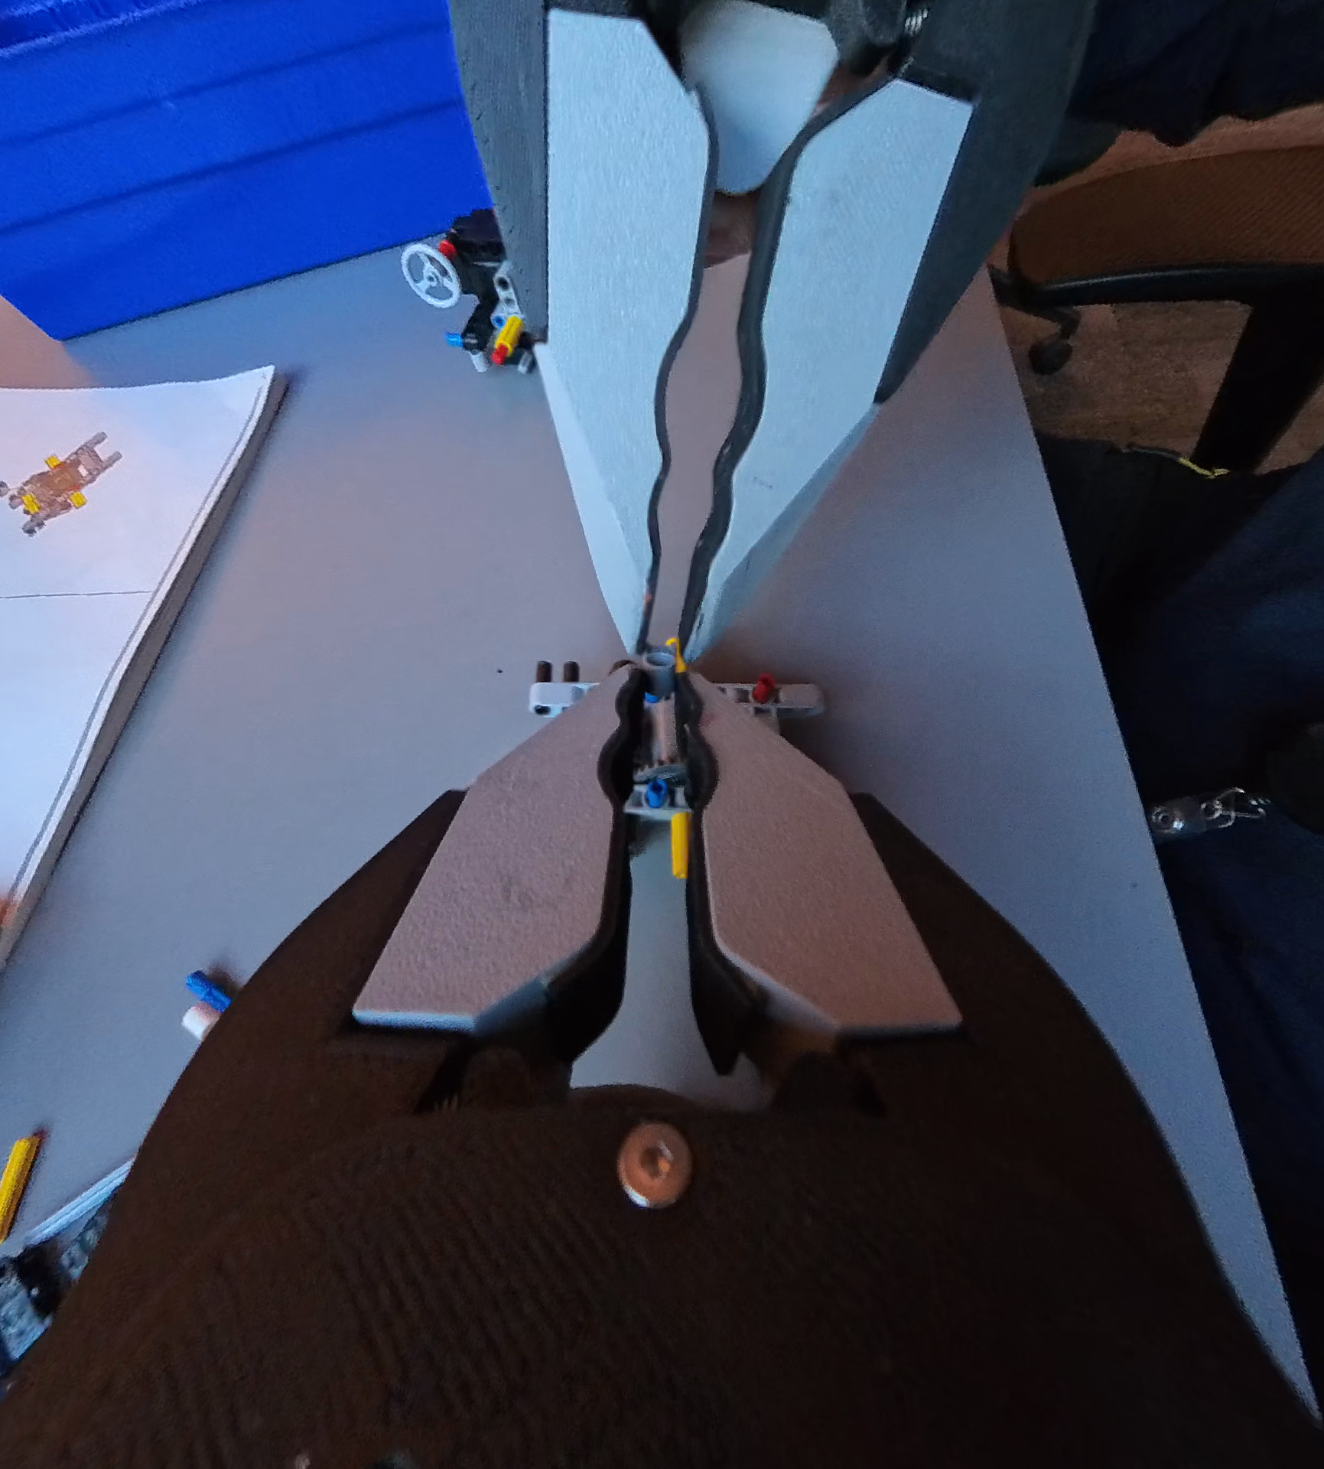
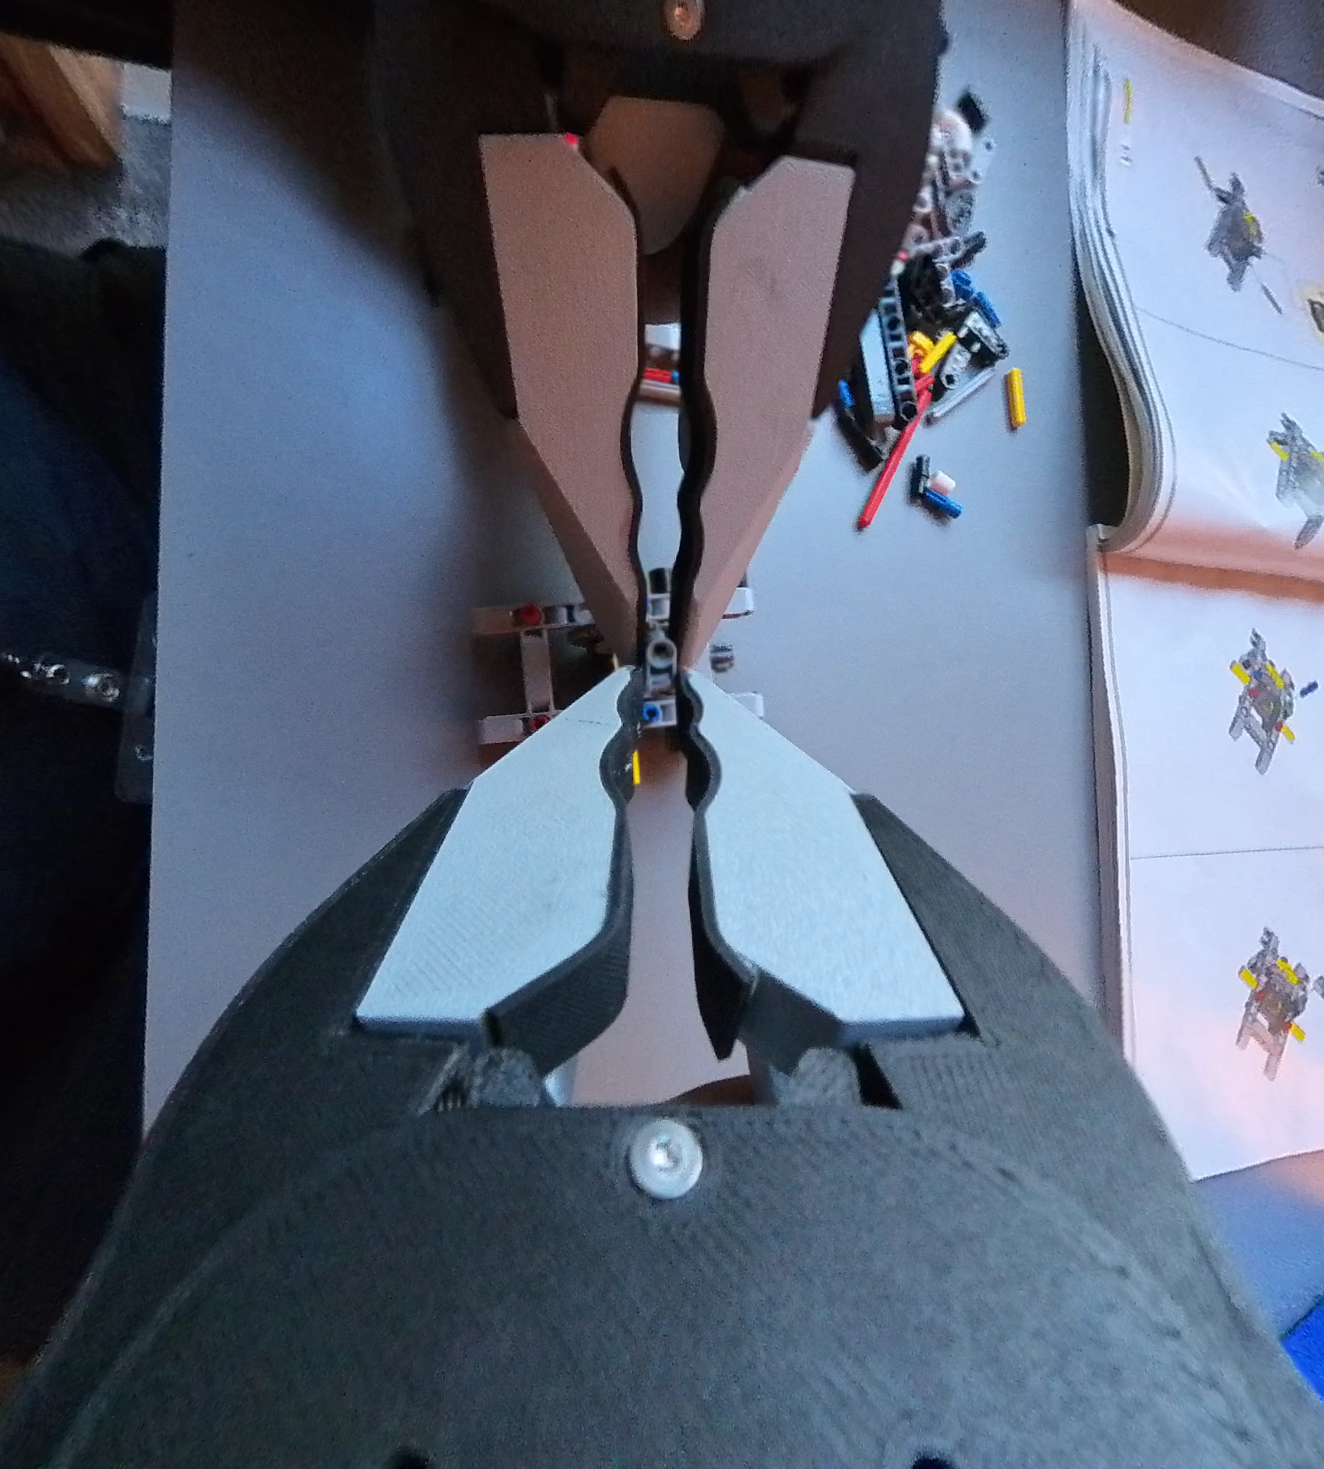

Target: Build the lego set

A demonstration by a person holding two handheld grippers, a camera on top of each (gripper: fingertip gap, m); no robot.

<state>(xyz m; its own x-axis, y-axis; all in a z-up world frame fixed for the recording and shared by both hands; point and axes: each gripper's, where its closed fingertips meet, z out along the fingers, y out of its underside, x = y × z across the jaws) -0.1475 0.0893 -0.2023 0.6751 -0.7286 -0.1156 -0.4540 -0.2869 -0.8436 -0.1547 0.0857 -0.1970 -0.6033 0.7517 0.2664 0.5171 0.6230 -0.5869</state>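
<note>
Near the table's (image 1: 404, 556) person-side edge, the left gripper (image 1: 660, 691) and right gripper (image 2: 657, 685) meet tip to tip, each narrowly clamped on the grey brick assembly (image 2: 519, 676), apparently steadying it while a small grey connector (image 1: 660, 666) seats.

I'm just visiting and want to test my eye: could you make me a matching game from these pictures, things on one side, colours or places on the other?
Things:
1. bin
2. booklet
3. steering wheel piece
4. long thin rod

Descriptions:
A. white, round
B. red, beside the loose parts pile
C. blue, at the table's far edge
D. lies open, showing drawings

Pairs: 1-C, 2-D, 3-A, 4-B
</note>
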